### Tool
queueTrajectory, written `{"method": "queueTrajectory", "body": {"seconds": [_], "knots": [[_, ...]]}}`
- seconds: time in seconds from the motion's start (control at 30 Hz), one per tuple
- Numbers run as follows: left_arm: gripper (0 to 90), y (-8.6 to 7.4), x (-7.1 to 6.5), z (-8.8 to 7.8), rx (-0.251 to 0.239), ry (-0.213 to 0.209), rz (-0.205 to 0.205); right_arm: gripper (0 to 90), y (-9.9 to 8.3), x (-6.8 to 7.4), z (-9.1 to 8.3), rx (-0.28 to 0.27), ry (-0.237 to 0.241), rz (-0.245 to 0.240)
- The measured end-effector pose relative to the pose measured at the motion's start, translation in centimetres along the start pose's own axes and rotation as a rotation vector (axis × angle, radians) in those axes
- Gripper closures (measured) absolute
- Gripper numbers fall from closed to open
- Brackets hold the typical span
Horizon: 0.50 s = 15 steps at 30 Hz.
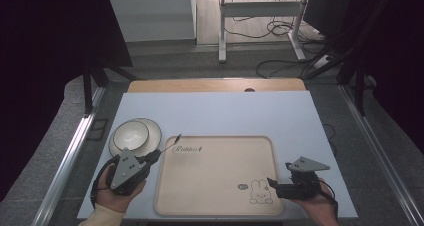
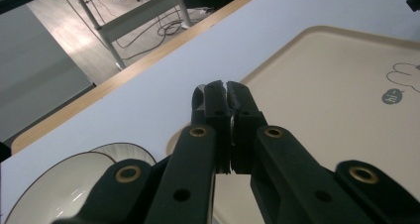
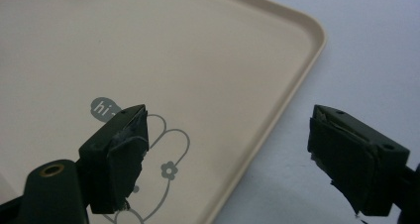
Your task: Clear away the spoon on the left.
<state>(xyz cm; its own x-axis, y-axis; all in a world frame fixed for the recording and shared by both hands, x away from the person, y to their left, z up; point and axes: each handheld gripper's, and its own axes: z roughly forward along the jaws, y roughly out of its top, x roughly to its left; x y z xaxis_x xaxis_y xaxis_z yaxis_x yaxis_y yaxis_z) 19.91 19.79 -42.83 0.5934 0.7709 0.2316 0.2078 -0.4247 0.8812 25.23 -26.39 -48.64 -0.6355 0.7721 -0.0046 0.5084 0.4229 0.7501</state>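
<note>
Showing beige tray (image 1: 215, 176) w/ rabbit print (image 1: 261, 192), empty.

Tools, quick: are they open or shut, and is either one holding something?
Left tool: shut, jaws pressed together, nothing visibly held.
Right tool: open, jaws wide apart over the tray edge, holding nothing.

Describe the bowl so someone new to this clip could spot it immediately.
Start at the large beige rectangular tray on the pale table. Just beyond its far-left corner sits a round white bowl on a dark-rimmed white plate, the table's only dishes.
</note>
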Motion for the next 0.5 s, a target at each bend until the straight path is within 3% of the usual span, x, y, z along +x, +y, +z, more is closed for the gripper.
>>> {"method": "queueTrajectory", "body": {"seconds": [0.5], "knots": [[89.2, 0.6, -1.9, 2.3, 0.025, -0.043, 0.050, 16.2, -0.1, 0.0, 0.0, -0.003, 0.002, 0.001]]}}
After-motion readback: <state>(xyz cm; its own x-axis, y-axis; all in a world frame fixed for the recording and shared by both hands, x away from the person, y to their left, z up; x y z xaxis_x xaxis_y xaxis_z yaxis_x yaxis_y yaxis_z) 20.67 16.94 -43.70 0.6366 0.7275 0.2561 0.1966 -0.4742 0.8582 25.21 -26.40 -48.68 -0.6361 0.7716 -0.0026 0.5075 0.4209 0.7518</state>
